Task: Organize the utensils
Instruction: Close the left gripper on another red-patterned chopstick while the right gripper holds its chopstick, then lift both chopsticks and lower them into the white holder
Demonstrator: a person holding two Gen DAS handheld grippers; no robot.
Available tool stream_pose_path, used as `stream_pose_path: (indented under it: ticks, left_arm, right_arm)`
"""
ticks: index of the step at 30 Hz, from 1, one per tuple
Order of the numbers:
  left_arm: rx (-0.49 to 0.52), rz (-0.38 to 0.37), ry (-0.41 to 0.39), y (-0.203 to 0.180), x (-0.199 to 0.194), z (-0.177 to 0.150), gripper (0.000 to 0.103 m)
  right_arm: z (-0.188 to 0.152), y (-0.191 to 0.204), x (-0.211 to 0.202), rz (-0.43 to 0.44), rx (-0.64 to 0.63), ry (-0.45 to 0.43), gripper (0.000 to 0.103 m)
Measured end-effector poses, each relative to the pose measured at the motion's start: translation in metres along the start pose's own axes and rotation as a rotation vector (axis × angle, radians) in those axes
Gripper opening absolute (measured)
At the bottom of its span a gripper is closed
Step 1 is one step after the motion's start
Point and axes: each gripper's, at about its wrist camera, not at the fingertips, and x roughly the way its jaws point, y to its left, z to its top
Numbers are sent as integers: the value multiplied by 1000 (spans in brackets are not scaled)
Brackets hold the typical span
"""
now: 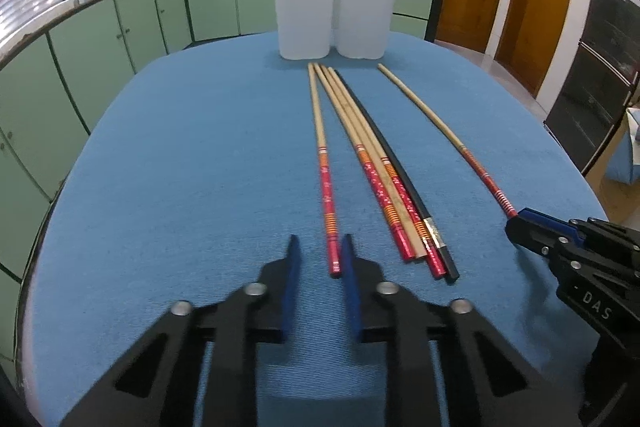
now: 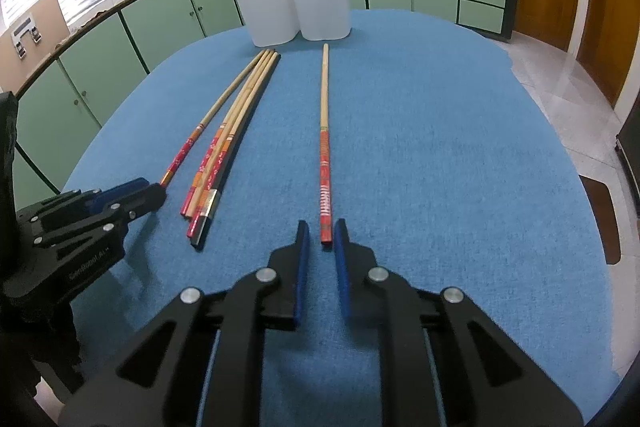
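Desk (image 1: 180,167): blue woven cloth. Slender bamboo chopsticks (image 1: 362,155), red-banded, plus one black, lie lengthwise before twin white plastic holders (image 1: 334,13). Left hand-held gripper (image 1: 320,251), released, straddles one chopstick end (image 1: 334,259). Right hand-held gripper (image 2: 321,233), released, flanks a lone chopstick (image 2: 325,163).

The tablecloth (image 1: 180,167) is matt blue woven cloth. Chopsticks (image 1: 356,131) look like pale bamboo with glossy red painted ends; one at 3 o'clock of the bundle, black stick (image 1: 396,163), is glossy. Holder (image 1: 332,19) is smooth white plastic.
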Motion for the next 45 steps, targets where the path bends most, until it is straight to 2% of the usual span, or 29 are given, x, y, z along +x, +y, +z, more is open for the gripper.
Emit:
stream_pose_path:
  ticks: [2,16,25,38,45]
  left_arm:
    - [-1,-3,1,-2,0,-1,6]
    - [-21,2,-11,0,-7,1,6]
    - [-7,13,-112,3,-55,20,6]
    - [15,4,-331,11,-126,83,6]
    - [16,-36,-394,13,-144,117,6]
  right_arm:
    - [0,-2,0,-1,11,-1,7]
    - [2,-1,-1,6,14,-10,5]
    - [14,-2,-31,36,8,-69,5]
    - [82,1,-102,71,-19,-226,5]
    - [129,2,-134,111,-30,-282,5]
